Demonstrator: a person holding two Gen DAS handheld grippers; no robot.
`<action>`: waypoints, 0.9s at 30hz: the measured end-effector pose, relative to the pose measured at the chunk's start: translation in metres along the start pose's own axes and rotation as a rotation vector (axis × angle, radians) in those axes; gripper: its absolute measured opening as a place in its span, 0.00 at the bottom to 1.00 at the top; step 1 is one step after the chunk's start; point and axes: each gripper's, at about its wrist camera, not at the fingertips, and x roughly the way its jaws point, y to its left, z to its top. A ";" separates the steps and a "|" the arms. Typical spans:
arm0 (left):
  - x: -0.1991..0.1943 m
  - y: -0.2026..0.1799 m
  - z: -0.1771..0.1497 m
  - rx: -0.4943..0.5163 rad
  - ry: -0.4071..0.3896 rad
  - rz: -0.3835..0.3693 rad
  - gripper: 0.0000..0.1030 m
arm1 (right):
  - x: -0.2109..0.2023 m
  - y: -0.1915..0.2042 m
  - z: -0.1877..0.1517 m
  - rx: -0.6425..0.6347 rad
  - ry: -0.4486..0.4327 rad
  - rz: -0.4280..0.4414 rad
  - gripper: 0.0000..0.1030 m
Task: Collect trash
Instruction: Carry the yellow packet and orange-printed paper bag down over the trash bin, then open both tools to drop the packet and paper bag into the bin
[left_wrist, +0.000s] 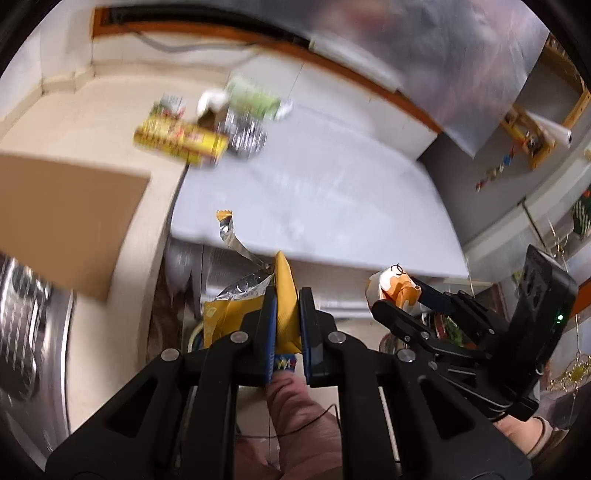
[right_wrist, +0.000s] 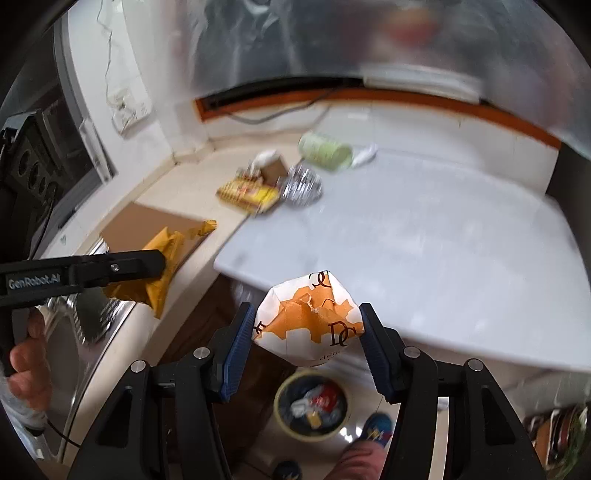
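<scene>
Left wrist view: the left gripper (left_wrist: 287, 314) pinched a yellow snack wrapper (left_wrist: 284, 295) between its blue pads, held off the near edge of the white countertop (left_wrist: 332, 192). The right gripper (left_wrist: 397, 295), to its right, clamped a crumpled white-and-orange paper (left_wrist: 391, 286). More trash sat near the countertop's far left corner: a yellow box (left_wrist: 181, 142), crumpled foil (left_wrist: 247, 136) and a green can (left_wrist: 255, 98) lying on its side. A cardboard sheet (left_wrist: 70, 218) lay at left.

Right wrist view: the right gripper (right_wrist: 306, 332) squeezed the crumpled paper (right_wrist: 308, 321) from both sides, over a round trash bin (right_wrist: 280, 424) on the floor, which already held litter. The left gripper (right_wrist: 155, 264) gripped the yellow wrapper (right_wrist: 162, 258) near the cardboard (right_wrist: 147, 225). The yellow box (right_wrist: 247, 194), foil (right_wrist: 303, 188) and can (right_wrist: 325, 151) were blurred at the countertop's (right_wrist: 424, 229) far edge.
</scene>
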 end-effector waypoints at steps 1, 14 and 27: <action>0.004 0.003 -0.012 -0.004 0.018 0.005 0.08 | 0.001 0.005 -0.012 0.007 0.018 0.002 0.55; 0.095 0.021 -0.114 -0.063 0.200 0.066 0.08 | 0.059 0.012 -0.119 0.072 0.242 0.031 0.55; 0.291 0.092 -0.189 -0.195 0.332 0.171 0.08 | 0.250 -0.059 -0.201 0.169 0.389 0.088 0.55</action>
